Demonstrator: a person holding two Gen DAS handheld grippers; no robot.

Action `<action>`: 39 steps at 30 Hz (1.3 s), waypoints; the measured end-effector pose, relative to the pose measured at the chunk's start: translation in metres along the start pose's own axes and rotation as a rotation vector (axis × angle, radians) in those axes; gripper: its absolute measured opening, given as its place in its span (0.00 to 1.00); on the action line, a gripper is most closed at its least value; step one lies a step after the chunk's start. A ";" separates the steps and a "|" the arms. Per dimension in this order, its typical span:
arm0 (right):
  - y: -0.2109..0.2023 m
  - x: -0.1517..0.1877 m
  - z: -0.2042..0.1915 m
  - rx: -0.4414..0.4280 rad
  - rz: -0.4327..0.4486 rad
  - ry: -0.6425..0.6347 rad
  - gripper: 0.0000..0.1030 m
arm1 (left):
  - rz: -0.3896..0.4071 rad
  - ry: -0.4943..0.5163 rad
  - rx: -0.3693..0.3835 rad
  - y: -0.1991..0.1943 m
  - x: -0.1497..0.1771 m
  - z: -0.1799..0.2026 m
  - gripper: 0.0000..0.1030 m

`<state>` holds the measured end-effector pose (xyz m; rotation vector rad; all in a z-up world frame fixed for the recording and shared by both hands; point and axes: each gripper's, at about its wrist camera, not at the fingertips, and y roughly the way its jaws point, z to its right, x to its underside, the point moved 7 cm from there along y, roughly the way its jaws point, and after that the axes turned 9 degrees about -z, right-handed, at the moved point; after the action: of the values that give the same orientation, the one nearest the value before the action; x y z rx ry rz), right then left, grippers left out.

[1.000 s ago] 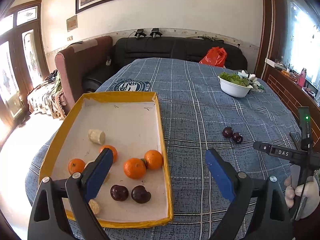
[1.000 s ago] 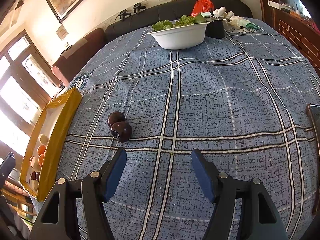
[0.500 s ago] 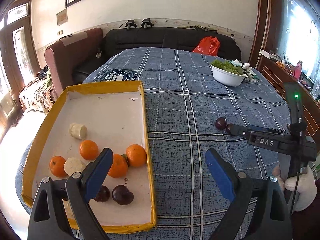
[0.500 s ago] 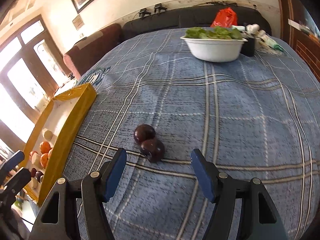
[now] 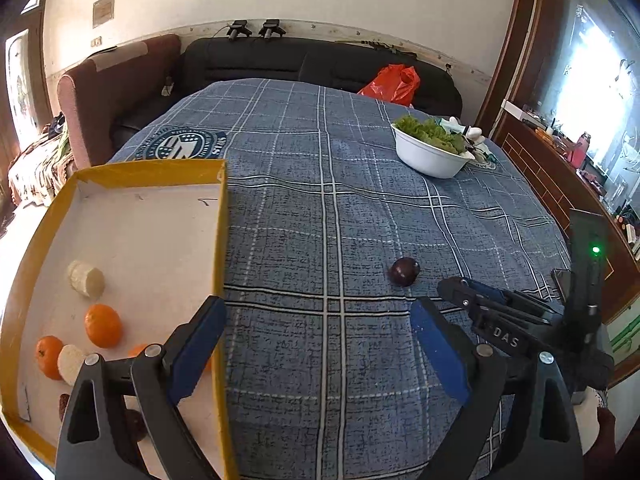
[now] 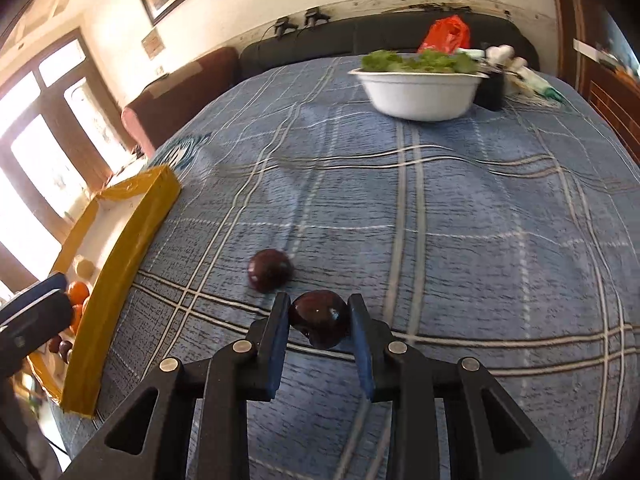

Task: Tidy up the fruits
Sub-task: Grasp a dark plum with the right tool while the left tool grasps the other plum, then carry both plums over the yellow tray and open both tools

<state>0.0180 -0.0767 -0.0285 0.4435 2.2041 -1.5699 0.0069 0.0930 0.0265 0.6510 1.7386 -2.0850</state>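
Right tongs point(image 6: 318, 322): blue pads just drawn in, now pinching a dark purple, glossy round plum point(image 6: 319, 317), one pad against each side, down at the blue plaid cloth point(image 6: 460, 240) over the desk. Just beyond and slightly left, a second dark plum point(image 6: 269, 270), lying loose on the cloth, near the gripped one though contact hard to judge. Farther left, a shallow yellow-rimmed cardboard tray point(image 6: 120, 280) with a white floor. At the far end of the desk, a white round bowl of green leaves point(image 6: 420, 88).

Left tongs point(image 5: 316, 348): spread wide, nothing between the pads, hanging over the cloth beside the tray's right wall point(image 5: 221, 240). Inside the tray, round orange tangerines point(image 5: 103, 325), pale peeled banana pieces point(image 5: 86, 279) and dark plums point(image 5: 64, 406) partly hidden behind the left pad. In this view the right tongs point(image 5: 452, 289) reach in from the right, tips close beside the loose plum point(image 5: 405, 271); the gripped plum hidden behind them. Behind the desk, a black sofa point(image 5: 320, 60) with an orange-red plastic bag point(image 5: 394, 84).
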 end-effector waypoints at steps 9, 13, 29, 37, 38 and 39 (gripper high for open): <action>-0.013 0.001 0.041 -0.026 0.037 0.150 0.31 | -0.081 0.138 0.035 0.073 -0.017 0.057 0.76; -0.015 0.000 0.039 -0.008 0.045 0.133 0.31 | -0.094 0.152 0.050 0.094 -0.024 0.066 0.70; -0.010 -0.001 0.041 -0.001 0.044 0.137 0.31 | -0.062 0.188 0.052 0.071 -0.010 0.078 0.26; -0.009 -0.003 0.047 0.007 0.050 0.159 0.31 | 0.023 0.128 0.008 0.010 0.007 0.053 0.26; -0.009 -0.002 0.048 0.010 0.053 0.164 0.31 | 0.033 0.119 0.003 0.004 0.009 0.050 0.26; -0.010 -0.002 0.049 0.013 0.055 0.168 0.31 | 0.043 0.109 -0.004 -0.003 0.012 0.045 0.26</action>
<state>0.0222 -0.1264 -0.0336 0.6564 2.2846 -1.5695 -0.0108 0.0500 0.0287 0.8080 1.7695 -2.0517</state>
